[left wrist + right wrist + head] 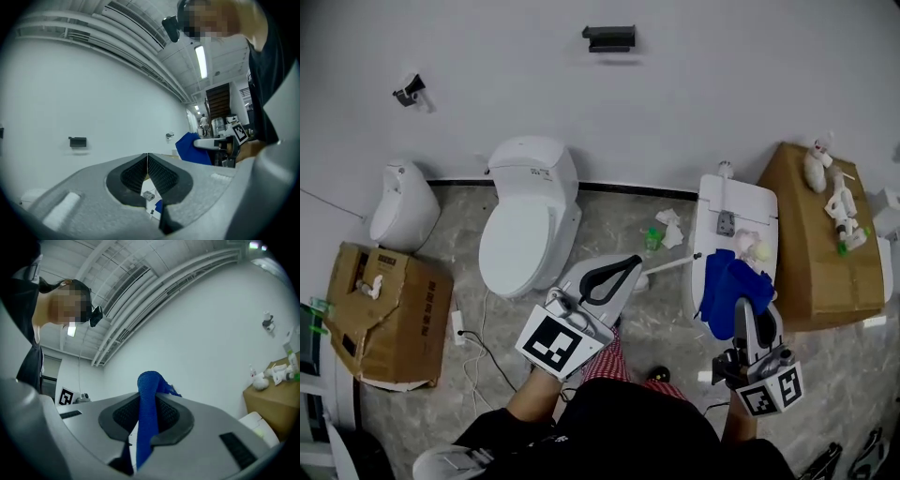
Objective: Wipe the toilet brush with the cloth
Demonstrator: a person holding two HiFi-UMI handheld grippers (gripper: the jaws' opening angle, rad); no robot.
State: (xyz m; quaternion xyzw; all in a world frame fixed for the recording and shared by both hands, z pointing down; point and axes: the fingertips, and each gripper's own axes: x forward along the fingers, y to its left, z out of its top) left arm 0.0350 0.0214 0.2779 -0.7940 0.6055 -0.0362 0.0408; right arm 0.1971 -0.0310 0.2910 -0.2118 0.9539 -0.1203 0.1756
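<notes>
Your left gripper (147, 155) has its jaws pressed flat together, and its own camera shows nothing pinched in them. The blue cloth (190, 149) sits off to the right of the tips, near but apart.

Right gripper view: your right gripper (150, 401) is clamped on that cloth, which sticks up past the tips in a bunched roll and trails down behind the pads. No brush in sight here.

Head view: the toilet brush (673, 264), or what I take for its thin white handle, lies almost sideways across the picture. One end is just beside the left tips (can't tell if it's touching), and the other runs under the cloth onto the shut lid of the right-hand toilet (750, 199). A pale tuft past the cloth is probably the bristle end. So your cloth hand is nearer the head and your other hand nearer the handle, and I'd guess the wipe runs along that sideways line.

Boxes: the torn cardboard box (394, 323) on the left has a white bit on its flap. The closed brown box (806, 262) on the right has small white items on top.
</notes>
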